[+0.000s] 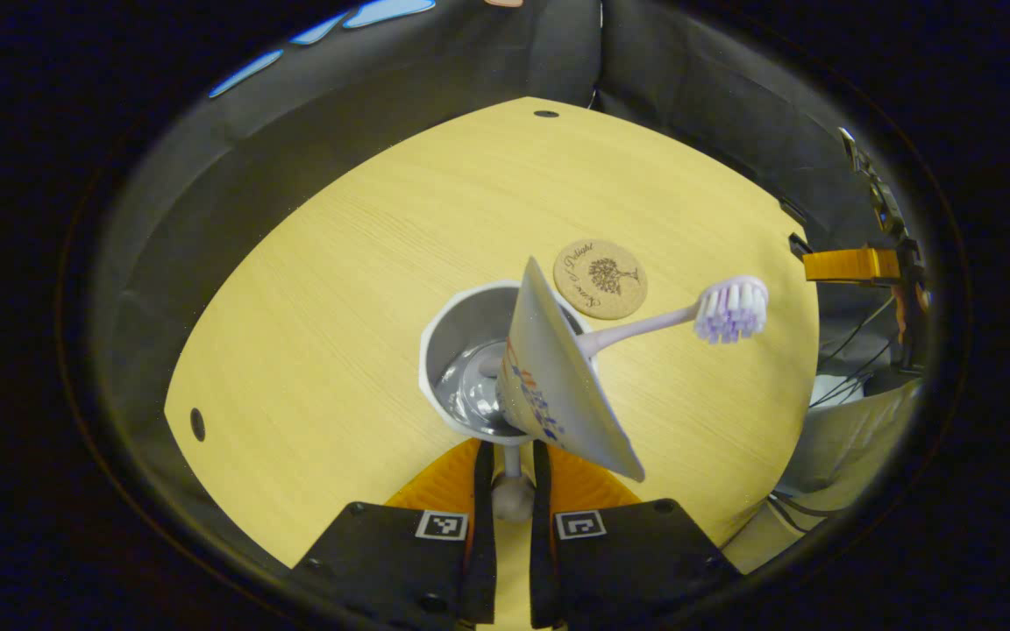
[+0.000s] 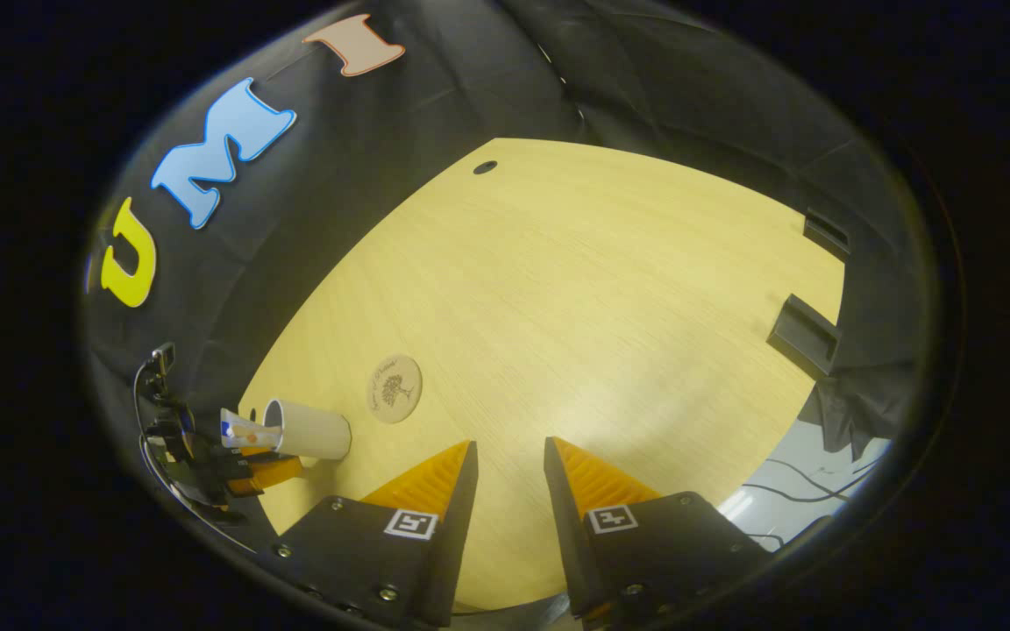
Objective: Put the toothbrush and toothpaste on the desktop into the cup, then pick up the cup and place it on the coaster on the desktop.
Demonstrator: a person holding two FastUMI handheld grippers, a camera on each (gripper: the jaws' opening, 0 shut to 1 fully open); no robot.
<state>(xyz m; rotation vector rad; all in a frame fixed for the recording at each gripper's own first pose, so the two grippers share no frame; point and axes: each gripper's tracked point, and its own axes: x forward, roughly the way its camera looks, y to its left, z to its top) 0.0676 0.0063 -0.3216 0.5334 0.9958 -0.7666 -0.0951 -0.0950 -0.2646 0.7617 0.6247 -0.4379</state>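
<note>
Fingers (image 1: 480,491) pinch cup (image 1: 461,368) handle (round cork coaster (image 1: 601,279) beside).

This was a recording booth, a staged set and not a lived-in room. Black cloth (image 2: 400,131) walled the pale wood-grain surface (image 2: 575,289) from about 8 o'clock round to 3 o'clock in the right gripper view, hanging in folds right at its edge. The surface had round cable holes (image 2: 485,166), like an office desk. Past its edge at 4 o'clock, loose black cables (image 2: 807,478) trailed over a light floor. In the left gripper view more wires (image 1: 856,350) and an orange clamp-like fitting (image 1: 851,264) hung at 3 o'clock. The household props, a cork coaster (image 1: 600,279) and a cup (image 1: 461,350), sat alone on the surface.
</note>
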